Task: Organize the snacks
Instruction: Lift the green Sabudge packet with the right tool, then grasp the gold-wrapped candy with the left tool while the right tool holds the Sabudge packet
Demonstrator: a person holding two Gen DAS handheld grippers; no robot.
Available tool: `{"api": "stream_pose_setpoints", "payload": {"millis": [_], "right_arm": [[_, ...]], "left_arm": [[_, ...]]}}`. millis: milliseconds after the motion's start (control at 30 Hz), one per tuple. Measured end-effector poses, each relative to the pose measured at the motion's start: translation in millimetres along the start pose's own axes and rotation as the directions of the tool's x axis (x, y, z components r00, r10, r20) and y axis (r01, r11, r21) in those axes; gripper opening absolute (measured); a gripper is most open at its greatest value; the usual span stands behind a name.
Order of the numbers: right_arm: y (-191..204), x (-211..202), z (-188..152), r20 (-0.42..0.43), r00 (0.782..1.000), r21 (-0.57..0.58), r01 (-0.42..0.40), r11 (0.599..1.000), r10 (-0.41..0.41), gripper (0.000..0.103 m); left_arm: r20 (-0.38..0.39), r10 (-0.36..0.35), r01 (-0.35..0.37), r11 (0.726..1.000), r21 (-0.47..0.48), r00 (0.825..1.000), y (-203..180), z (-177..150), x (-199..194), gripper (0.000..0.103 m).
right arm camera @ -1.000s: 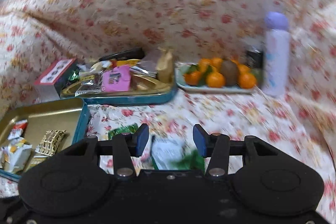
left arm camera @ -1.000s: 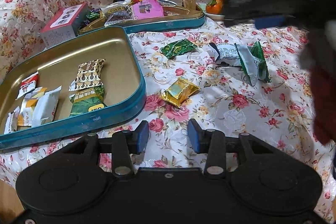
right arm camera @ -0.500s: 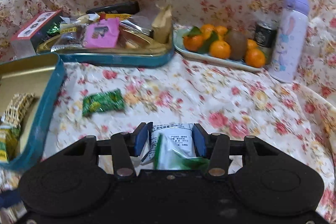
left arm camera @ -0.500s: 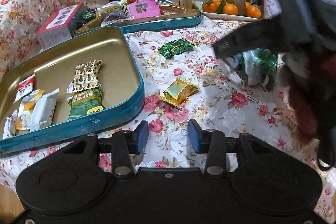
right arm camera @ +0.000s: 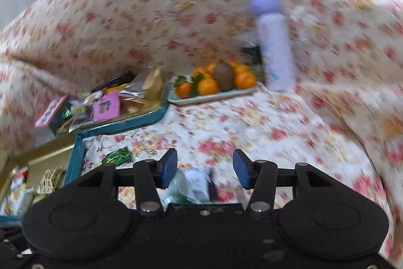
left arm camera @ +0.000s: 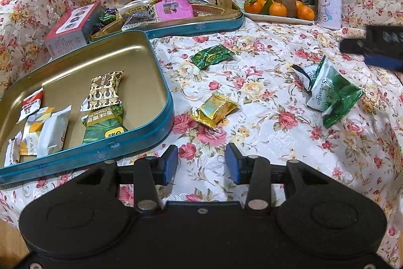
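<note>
The left gripper hangs over the near edge of the floral cloth, its jaws parted and grasping nothing, parked just beside the near tin as if waiting its turn. That tin already carries 5 or so wrapped snacks along its near side, so it reads as the sorting bin. Out on the cloth, 3 pieces lie loose: the gold packet close to the tin's right wall, the dark green candy farther back, and the white-and-green pouch toward the right edge. The right gripper has its jaws just widening, the pouch below and between them but not pinched, released for now. The far tin is heaped with more snacks, probably the supply.
</note>
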State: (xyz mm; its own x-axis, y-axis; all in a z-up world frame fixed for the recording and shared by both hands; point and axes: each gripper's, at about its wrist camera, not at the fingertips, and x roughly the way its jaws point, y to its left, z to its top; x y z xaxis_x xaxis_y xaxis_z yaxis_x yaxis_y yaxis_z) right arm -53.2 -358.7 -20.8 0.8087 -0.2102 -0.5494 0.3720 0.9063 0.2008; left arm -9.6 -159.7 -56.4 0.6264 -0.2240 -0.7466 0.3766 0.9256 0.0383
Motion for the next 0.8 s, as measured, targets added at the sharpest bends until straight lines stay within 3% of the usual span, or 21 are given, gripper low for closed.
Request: {"api": "stream_pose_setpoints", "payload": {"millis": [333,567,800], "right_arm": [[0.2,-3.4,-42.3,-0.116,0.99,0.144,-0.06,0.988,0.077,0.052],[10.2,12.3,-49.8,-0.124,0.992,0.081,-0.018,0.997,0.028,0.052],[31.2,14.8,-59.0,-0.113,0.993,-0.117,0.026,0.993,-0.039,0.052]], "left_arm": [[0.008,0.019,-0.02,0.999,0.032,1.0,-4.6,-1.2,-0.3,0.05],[0.01,-0.016,0.016,1.0,0.0,1.0,2.8,11.1,0.3,0.049],[0.072,-0.004,-0.005,0.992,0.126,0.997,-11.0,31.8,1.1,0.049]]}}
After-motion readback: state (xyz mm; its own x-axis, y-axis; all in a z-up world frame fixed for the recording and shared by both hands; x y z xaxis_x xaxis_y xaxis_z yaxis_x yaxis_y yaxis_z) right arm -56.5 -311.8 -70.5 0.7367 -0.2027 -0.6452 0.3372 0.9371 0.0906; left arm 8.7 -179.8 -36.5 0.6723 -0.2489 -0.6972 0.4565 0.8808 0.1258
